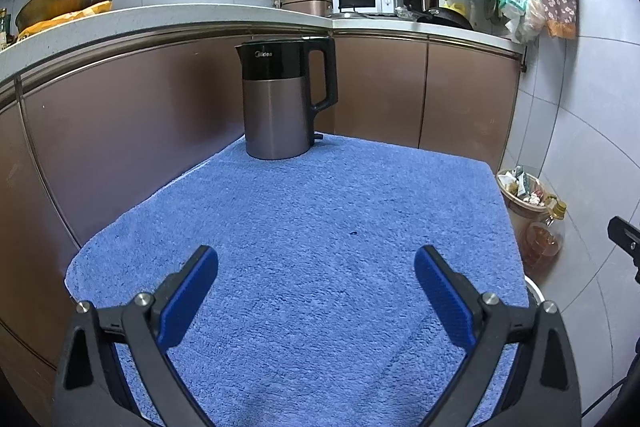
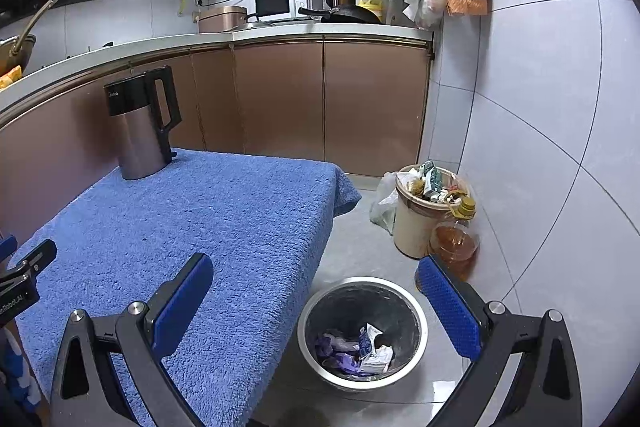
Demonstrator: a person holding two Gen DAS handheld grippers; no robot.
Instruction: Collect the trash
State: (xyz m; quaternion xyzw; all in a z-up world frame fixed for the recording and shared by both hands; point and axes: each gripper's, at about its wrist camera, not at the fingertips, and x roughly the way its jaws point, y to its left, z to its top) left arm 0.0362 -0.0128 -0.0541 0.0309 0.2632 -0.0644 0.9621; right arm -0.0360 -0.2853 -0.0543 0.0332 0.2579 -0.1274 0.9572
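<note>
The left gripper (image 1: 316,267) is held wide apart, empty, over the blue towel (image 1: 304,247). The right gripper (image 2: 314,279) is spread wide too, nothing gripped, past the towel's right edge above the metal bin (image 2: 308,311), where wrappers (image 2: 360,351) are seen (floor beside it open). A kettle (image 2: 140,123) is stood at the far-left corner.
</note>
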